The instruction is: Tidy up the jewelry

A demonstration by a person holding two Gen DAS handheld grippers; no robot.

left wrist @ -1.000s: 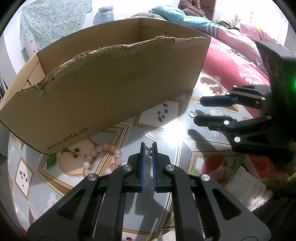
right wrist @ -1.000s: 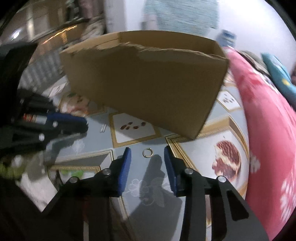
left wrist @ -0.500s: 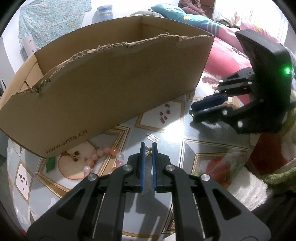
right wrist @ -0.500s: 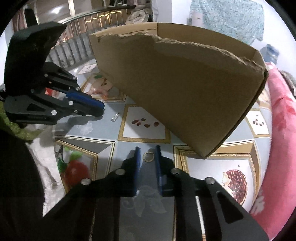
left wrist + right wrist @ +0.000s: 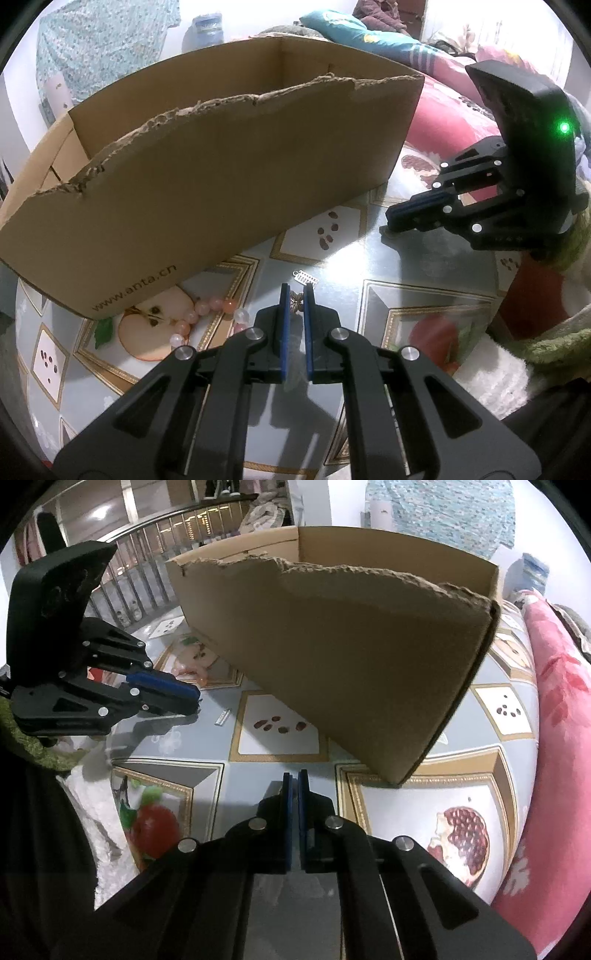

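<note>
Left gripper (image 5: pixel 294 300): jaws pinch a small bronze flower-shaped charm (image 5: pixel 295 303) on the tabletop.
Right gripper (image 5: pixel 294 778): jaws fully shut; ring not visible (grip unconfirmed).
Advice: lift slowly, then clear the torn brown cardboard box (image 5: pixel 221 177) rim.

Two handheld grippers are seen, both built of matte black plastic. The left gripper (image 5: pixel 294 295) has two angular fingers lined with thin blue pads (image 5: pixel 283 325), and round silver screws (image 5: pixel 255 334) are set along its linked arms. The right gripper (image 5: pixel 294 780) is made the same way, with blue pads and silver screw heads. Seen from the side, its body is topped by a boxy black housing (image 5: pixel 532 122) on which a small green light (image 5: pixel 564 127) glows.
</note>
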